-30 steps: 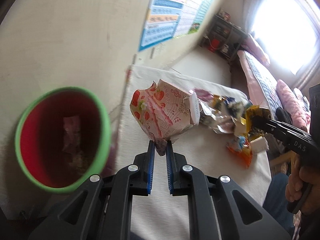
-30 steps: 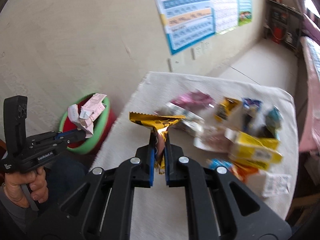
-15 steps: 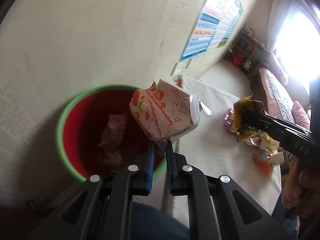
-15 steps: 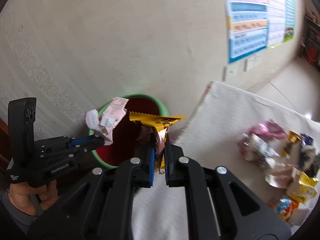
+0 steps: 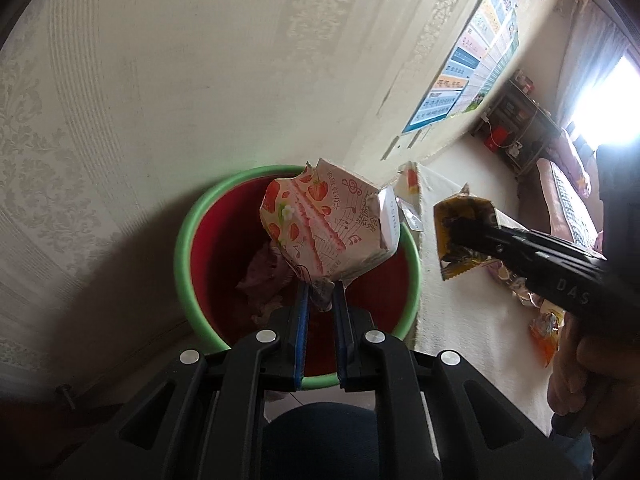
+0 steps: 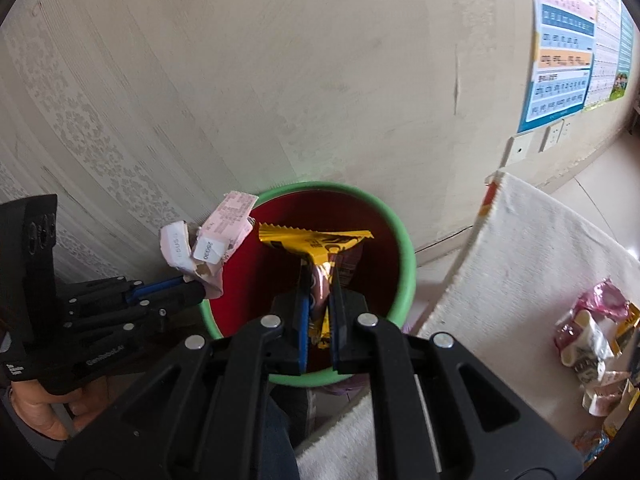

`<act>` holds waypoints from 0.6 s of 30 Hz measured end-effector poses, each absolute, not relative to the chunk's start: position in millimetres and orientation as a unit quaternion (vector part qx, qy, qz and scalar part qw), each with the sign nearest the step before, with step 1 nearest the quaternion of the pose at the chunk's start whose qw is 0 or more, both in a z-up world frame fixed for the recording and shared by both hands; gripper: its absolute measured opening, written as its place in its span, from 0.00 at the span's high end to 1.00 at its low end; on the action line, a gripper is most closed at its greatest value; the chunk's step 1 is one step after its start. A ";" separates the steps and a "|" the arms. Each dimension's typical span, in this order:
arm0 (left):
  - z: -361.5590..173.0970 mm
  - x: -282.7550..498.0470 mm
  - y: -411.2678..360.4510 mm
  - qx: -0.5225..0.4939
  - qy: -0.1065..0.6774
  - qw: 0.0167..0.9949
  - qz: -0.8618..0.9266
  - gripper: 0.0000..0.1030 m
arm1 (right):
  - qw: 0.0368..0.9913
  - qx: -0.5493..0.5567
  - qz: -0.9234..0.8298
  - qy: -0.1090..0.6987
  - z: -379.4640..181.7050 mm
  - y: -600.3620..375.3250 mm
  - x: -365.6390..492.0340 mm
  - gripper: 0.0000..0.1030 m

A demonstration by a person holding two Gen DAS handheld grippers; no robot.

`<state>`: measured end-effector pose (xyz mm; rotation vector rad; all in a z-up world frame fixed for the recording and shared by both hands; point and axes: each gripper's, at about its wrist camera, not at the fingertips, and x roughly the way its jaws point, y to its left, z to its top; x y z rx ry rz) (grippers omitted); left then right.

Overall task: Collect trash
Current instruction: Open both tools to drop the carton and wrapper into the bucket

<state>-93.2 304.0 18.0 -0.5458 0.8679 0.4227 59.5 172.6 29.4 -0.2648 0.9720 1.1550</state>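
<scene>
A red bin with a green rim stands on the floor by the wall, with some trash inside. My left gripper is shut on a crumpled strawberry-print carton and holds it above the bin's mouth. My right gripper is shut on a yellow snack wrapper, also above the bin. The right gripper shows in the left wrist view beside the bin, over the table edge. The left gripper shows in the right wrist view at the bin's left rim.
A table under a white cloth stands right of the bin, with several wrappers and cartons on it. The wall is just behind the bin. A poster hangs on it.
Both grippers have swung left from the table to the bin, carrying the carton and the yellow wrapper. Both items now hang over the bin's mouth.
</scene>
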 end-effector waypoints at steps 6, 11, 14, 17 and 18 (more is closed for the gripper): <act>18.1 -94.4 313.6 -0.265 0.407 0.850 0.203 0.91 | 0.719 -0.130 0.522 0.440 24.7 189.3 57.1 0.91; 17.7 -91.9 320.9 -0.280 0.401 0.847 0.207 0.77 | 0.728 -0.129 0.515 0.434 26.0 195.4 58.5 0.43; 19.6 -100.4 321.4 -0.290 0.383 0.850 0.217 0.33 | 0.731 -0.127 0.510 0.436 23.7 193.9 59.4 0.28; 18.9 -103.1 321.3 -0.291 0.381 0.848 0.226 0.19 | 0.736 -0.130 0.502 0.436 21.4 189.1 60.8 0.19; 18.8 -104.8 321.4 -0.291 0.379 0.848 0.229 0.17 | 0.738 -0.127 0.499 0.437 20.8 185.6 62.1 0.18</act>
